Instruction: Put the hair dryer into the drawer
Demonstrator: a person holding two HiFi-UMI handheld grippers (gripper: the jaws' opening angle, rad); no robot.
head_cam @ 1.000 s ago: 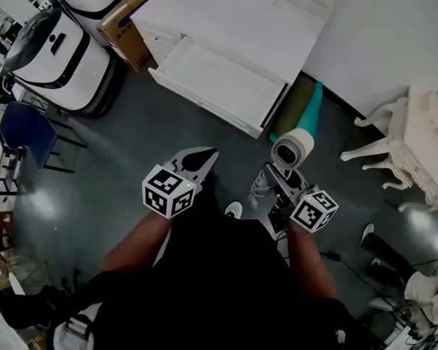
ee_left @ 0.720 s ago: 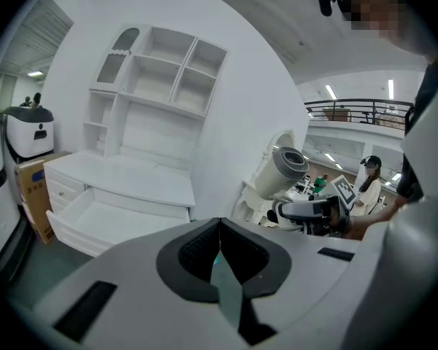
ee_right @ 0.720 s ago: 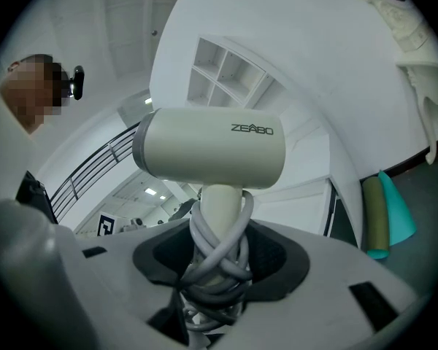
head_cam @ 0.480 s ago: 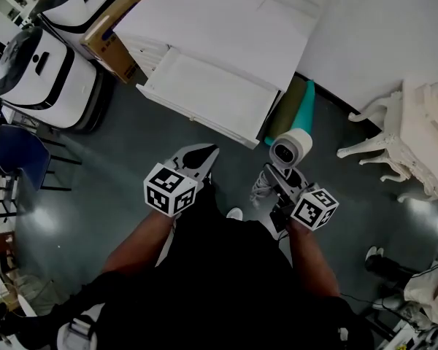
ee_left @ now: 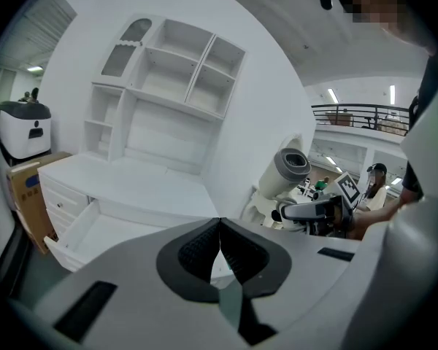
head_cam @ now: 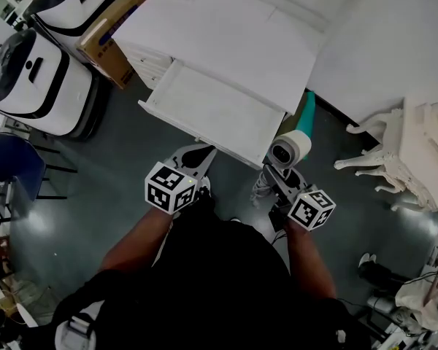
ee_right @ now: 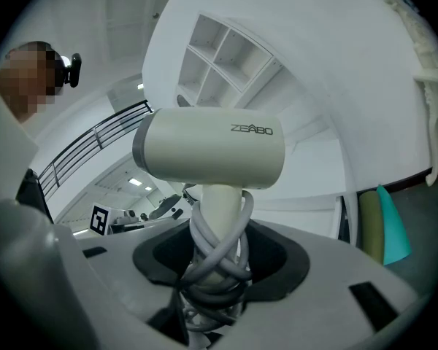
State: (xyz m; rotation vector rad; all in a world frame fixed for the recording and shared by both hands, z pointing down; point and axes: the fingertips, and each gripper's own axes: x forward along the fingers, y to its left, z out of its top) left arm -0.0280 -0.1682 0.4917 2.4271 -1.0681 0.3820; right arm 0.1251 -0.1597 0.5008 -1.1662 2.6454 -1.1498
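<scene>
- Both grippers are drawing nearer to the white desk [head_cam: 226,39]. Compared with a second ago, its open drawer [head_cam: 219,111] is now sitting lower in the head view, with its front edge just ahead of the jaw tips.
- At the far left, two white-and-black machines [head_cam: 36,75] are standing on the dark floor [head_cam: 109,159]. A cardboard box [head_cam: 109,24] is sitting between them and the desk, and a blue chair [head_cam: 14,168] is standing nearer the person.
- The left gripper [head_cam: 201,152] is pointing at the drawer's front edge. Its jaws are resting closed, their tips meeting, and they are gripping nothing.
- The drawer is standing pulled out from under the desk top, showing its white floor.
- The right gripper [head_cam: 279,175] is clamping the hair dryer [head_cam: 290,148] by its handle, which the grey cord [ee_right: 217,248] is wrapping in loops.
- The dryer's cream barrel is sitting above those jaws, in the air just beside the drawer's right front corner and outside the drawer.
- Right of the dryer, a teal roll [head_cam: 305,114] is leaning at the desk's end.
- At the far right, white furniture with curved legs [head_cam: 383,159] is standing on the floor.
</scene>
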